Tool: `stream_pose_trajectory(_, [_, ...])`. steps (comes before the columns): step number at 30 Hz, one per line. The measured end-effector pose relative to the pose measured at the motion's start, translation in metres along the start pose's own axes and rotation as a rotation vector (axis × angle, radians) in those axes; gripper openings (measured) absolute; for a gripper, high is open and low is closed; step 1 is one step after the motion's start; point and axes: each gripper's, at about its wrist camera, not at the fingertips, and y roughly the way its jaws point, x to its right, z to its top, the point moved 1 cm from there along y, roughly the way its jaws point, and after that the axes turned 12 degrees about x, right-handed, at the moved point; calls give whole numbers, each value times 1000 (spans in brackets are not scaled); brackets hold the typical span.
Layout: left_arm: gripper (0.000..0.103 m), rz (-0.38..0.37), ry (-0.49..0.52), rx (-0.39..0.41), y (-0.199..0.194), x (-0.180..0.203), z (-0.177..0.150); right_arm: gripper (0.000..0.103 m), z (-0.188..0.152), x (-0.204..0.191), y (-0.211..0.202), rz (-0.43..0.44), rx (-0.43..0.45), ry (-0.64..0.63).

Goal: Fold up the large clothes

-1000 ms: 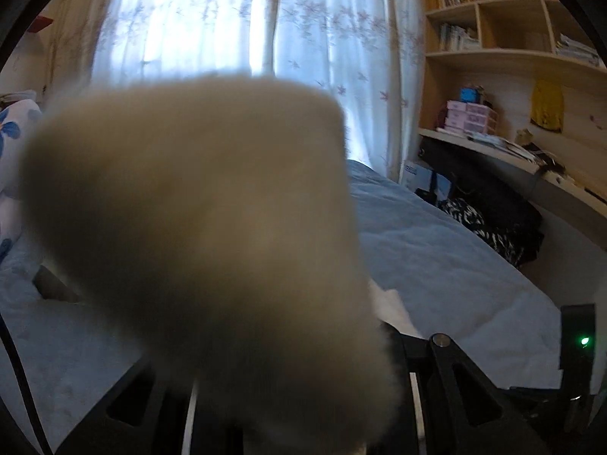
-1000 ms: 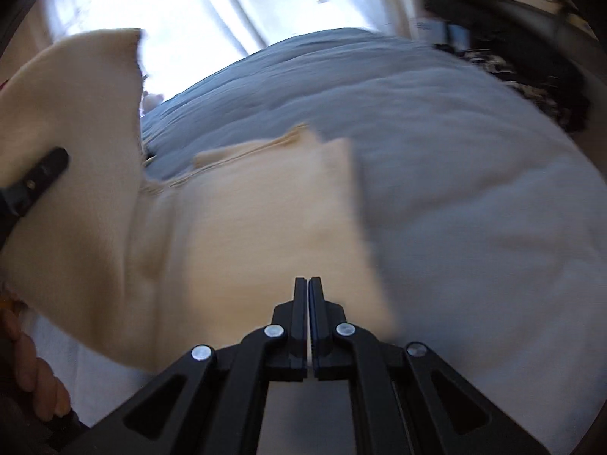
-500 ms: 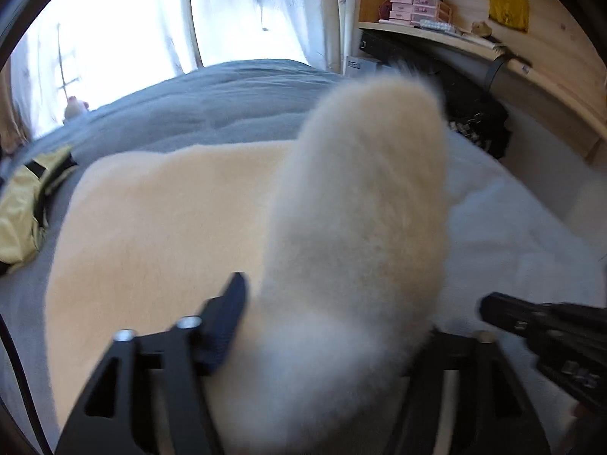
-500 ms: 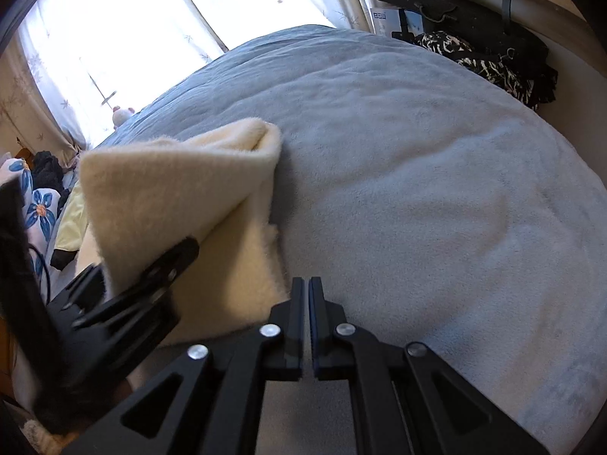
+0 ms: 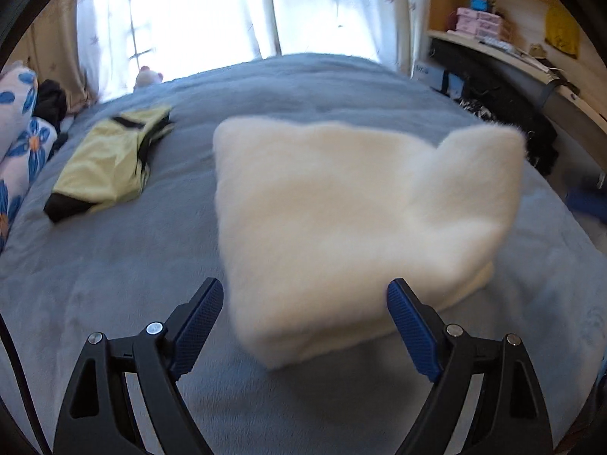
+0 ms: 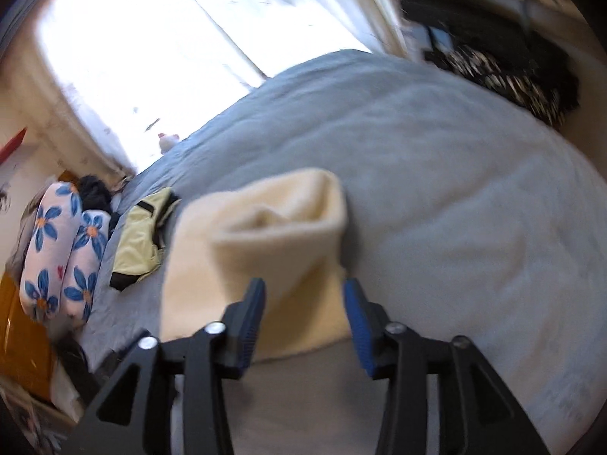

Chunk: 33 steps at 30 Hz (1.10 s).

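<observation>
Motion blur is softening the cream fleece garment (image 5: pixel 353 220) in the left wrist view — its edges and folds are smearing, so the layer count cannot be told. The right wrist view is blurring throughout: the same garment (image 6: pixel 265 250) is showing no sharp outline, and its near edge is hiding behind the right tool (image 6: pixel 303 303). Window glare is washing out the curtains (image 5: pixel 212 11). The shelf (image 5: pixel 504 38) is being cut off at the frame edge, its small items too small to identify — as is the dark pile (image 6: pixel 504 68) beyond the bed (image 6: pixel 474 208).
</observation>
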Motion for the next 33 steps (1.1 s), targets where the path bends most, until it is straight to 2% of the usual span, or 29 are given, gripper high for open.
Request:
stream_pose_trajectory(1, [87,-10,-26,-24,2,-4,-7,58,4,-8,0,3,3,-26])
stream_pose_trajectory(4, [87,-14,-26,-62,6,-4,-19,61,16,-37,10,25,-7,-122])
stream_pose_trajectory(8, [87,3,74,-75,9,9,-22,61,27,-58,44,45,-99,-181])
stream_pose_trajectory(12, [87,77,145,-38,12,24,-18,61,25,-64,85,2,-206,-249])
stream_pose_trajectory(14, [87,128,174,-15,18,27,-10,56,20,-58,103,-33,-252,-254])
stream_pose_trajectory(16, [84,157,177,-7,23,25,-6,34,13,-53,116,-35,-295,-242])
stream_pose_trajectory(17, [65,167,155,-11,27,21,-1,29,9,-49,121,-24,-319,-227])
stream_pose_trajectory(18, [52,155,120,-27,31,15,2,25,5,-45,124,-13,-329,-208])
stream_pose_trajectory(20, [40,117,21,-26,29,1,4,22,0,-40,123,-1,-328,-190])
stream_pose_trajectory(23, [31,89,-75,14,20,-18,5,20,-2,-39,112,80,-293,-146])
stream_pose_trajectory(27, [28,63,-233,39,10,-52,-7,19,-17,-33,92,266,-223,-59])
stream_pose_trajectory(29, [28,45,-272,19,14,-62,-15,19,-36,-20,99,275,-229,-28])
stream_pose_trajectory(31, [29,37,-245,10,17,-61,-20,19,-59,-5,113,220,-267,-31])
stream_pose_trajectory(33, [29,40,-192,10,18,-53,-21,19,-79,12,125,211,-274,7])
